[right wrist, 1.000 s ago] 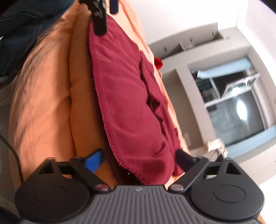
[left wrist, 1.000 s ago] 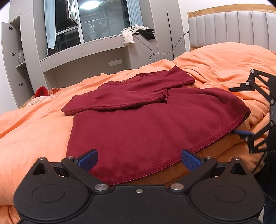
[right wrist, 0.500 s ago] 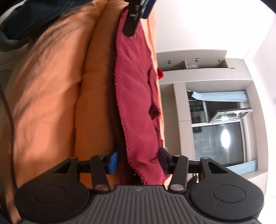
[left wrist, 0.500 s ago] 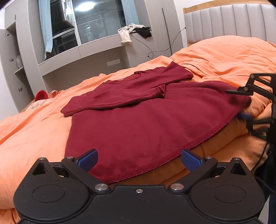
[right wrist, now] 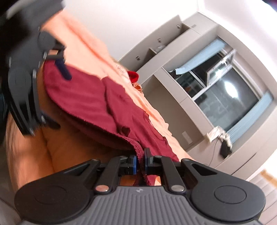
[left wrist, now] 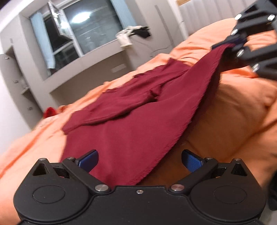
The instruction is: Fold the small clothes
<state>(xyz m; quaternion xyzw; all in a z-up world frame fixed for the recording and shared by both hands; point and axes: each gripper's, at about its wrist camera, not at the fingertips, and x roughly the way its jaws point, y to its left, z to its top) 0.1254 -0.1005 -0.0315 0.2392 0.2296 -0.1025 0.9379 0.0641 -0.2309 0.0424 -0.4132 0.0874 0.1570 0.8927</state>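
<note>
A maroon long-sleeved shirt [left wrist: 129, 124] lies on the orange duvet [left wrist: 233, 107], sleeves folded across its chest. My right gripper [right wrist: 140, 164] has its jaws closing, and the blue pads press on the hem corner, which is raised off the bed. In the left wrist view the right gripper [left wrist: 230, 45] holds that corner up at the upper right. My left gripper [left wrist: 140, 161] is open, and the other hem corner lies between its fingers without being pinched. The right wrist view shows the shirt [right wrist: 90, 98] and the open left gripper [right wrist: 61, 101] at its far hem.
Behind the bed runs a grey window ledge with a heap of clothes [left wrist: 128, 36] and a cable. A small red item [left wrist: 50, 111] lies at the far bed edge. The padded headboard [left wrist: 207, 10] is at the upper right.
The right gripper has shut on the hem corner and lifted it. The left gripper has rolled and moved in over the other hem corner, still open.
</note>
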